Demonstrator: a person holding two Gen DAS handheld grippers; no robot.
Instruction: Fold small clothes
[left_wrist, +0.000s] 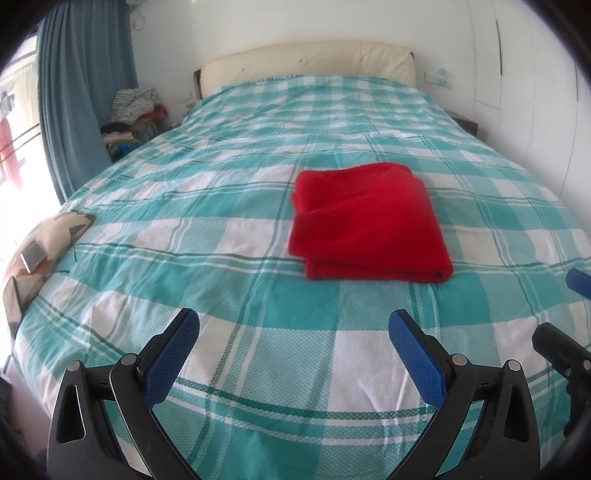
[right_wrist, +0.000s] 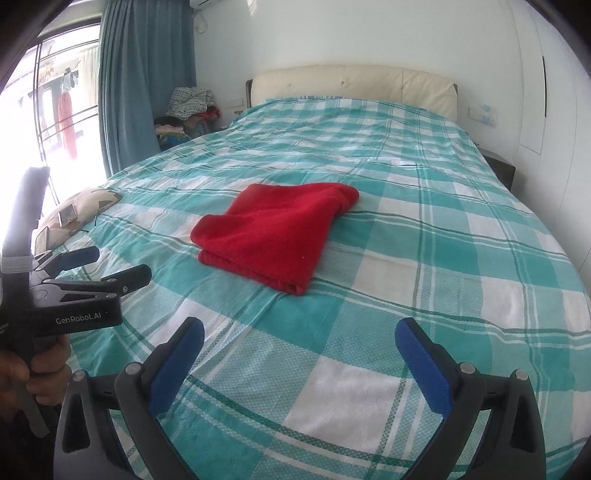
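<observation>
Red cloth (left_wrist: 369, 225) lies folded in a neat rectangle on the bed (left_wrist: 221, 206), near the middle of the teal-and-white checked sheet, folded edge facing the cameras. Nothing touches it.

Left gripper (left_wrist: 293, 325) hovers over the near part of the bed, fingers (left_wrist: 177, 350) spread wide, empty, only bare sheet between the blue pads. Cloth sits ahead of it and slightly to the right, well apart.

Right gripper (right_wrist: 299, 332) likewise wide open, holding nothing, fingers (right_wrist: 424, 365) over the sheet. Cloth is ahead and a bit to the left of it, apart.

In the right wrist view the left gripper shows at the left edge, black body with lettering, gripped by a hand (right_wrist: 26, 373).

Patterned cushion (left_wrist: 48, 243) at the bed's left edge. Cream headboard (left_wrist: 306, 62) at the far end. Blue curtain (left_wrist: 77, 96) by the window, pile of clothes (left_wrist: 133, 114) in the corner beside it. White wardrobe doors (left_wrist: 524, 74) on the right.
</observation>
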